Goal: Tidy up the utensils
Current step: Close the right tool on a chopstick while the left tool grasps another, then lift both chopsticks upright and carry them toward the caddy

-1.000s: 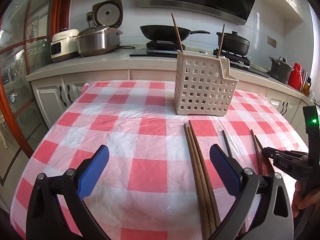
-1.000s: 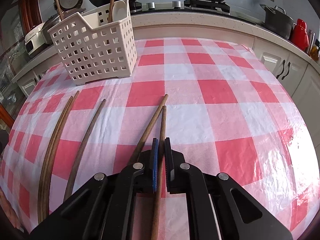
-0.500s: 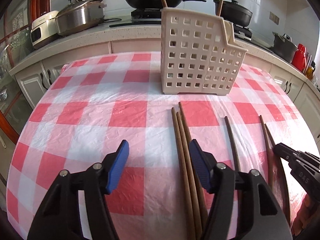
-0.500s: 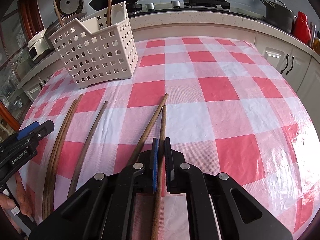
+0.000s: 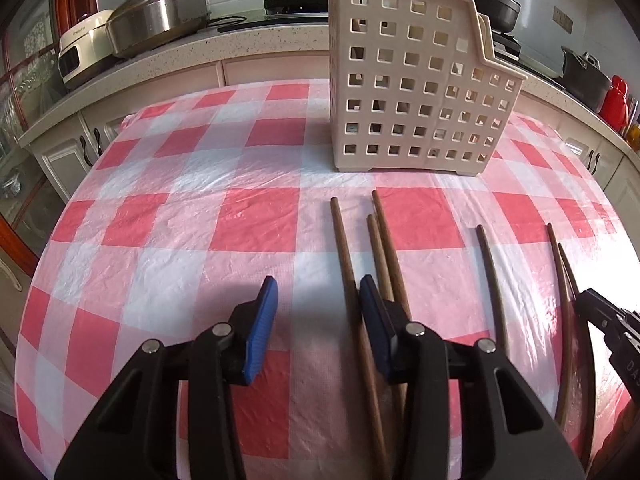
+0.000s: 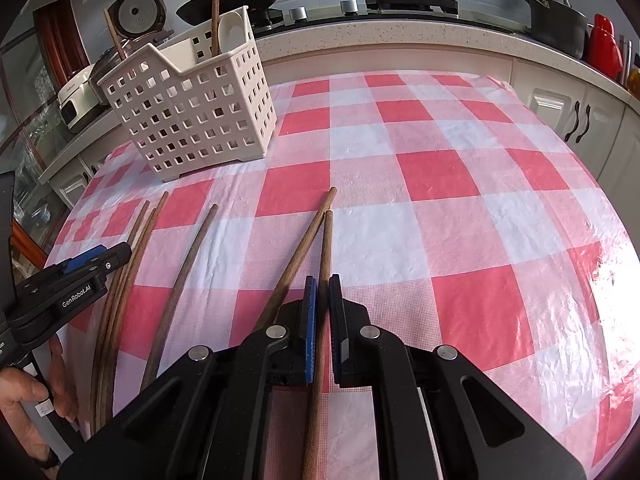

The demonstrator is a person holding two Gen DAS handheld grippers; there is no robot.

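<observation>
Left gripper [image 5: 318,312] gaping wide, straddling one chopstick [image 5: 347,280], not gripping | right gripper [image 6: 322,304] pinching a chopstick [image 6: 323,280] lying on the tablecloth [image 6: 440,220] | basket [image 6: 192,112] standing beyond

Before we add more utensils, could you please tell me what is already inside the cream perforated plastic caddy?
Two brown wooden chopsticks stand up out of the cream perforated plastic caddy, beside a white rounded piece. The walls hide their lower ends and the caddy's bottom.

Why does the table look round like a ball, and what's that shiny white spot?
Both wrist views use fisheye lenses, so the tablecloth bulges and the counter curves; in the right wrist view, sunlight glares off the plastic cloth at the right edge.
</observation>
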